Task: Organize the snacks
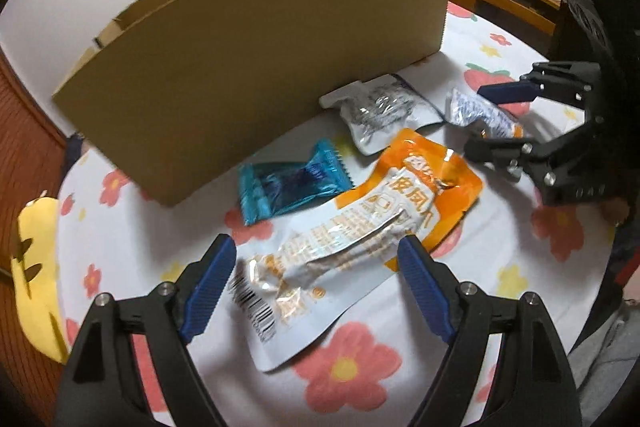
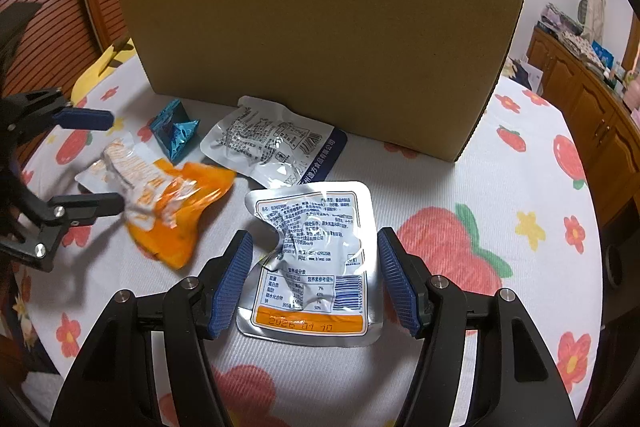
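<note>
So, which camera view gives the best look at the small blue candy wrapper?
The left wrist view. There the blue candy wrapper lies large and whole beside the cardboard box, with its crimped ends plain to see. In the right wrist view the same wrapper is smaller, farther off and folded-looking.

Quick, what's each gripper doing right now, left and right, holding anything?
Left gripper: open, orange snack pouch between its jaws, pads not pressing.
Right gripper: open, straddling the silver snack pouch, not gripping it.
</note>
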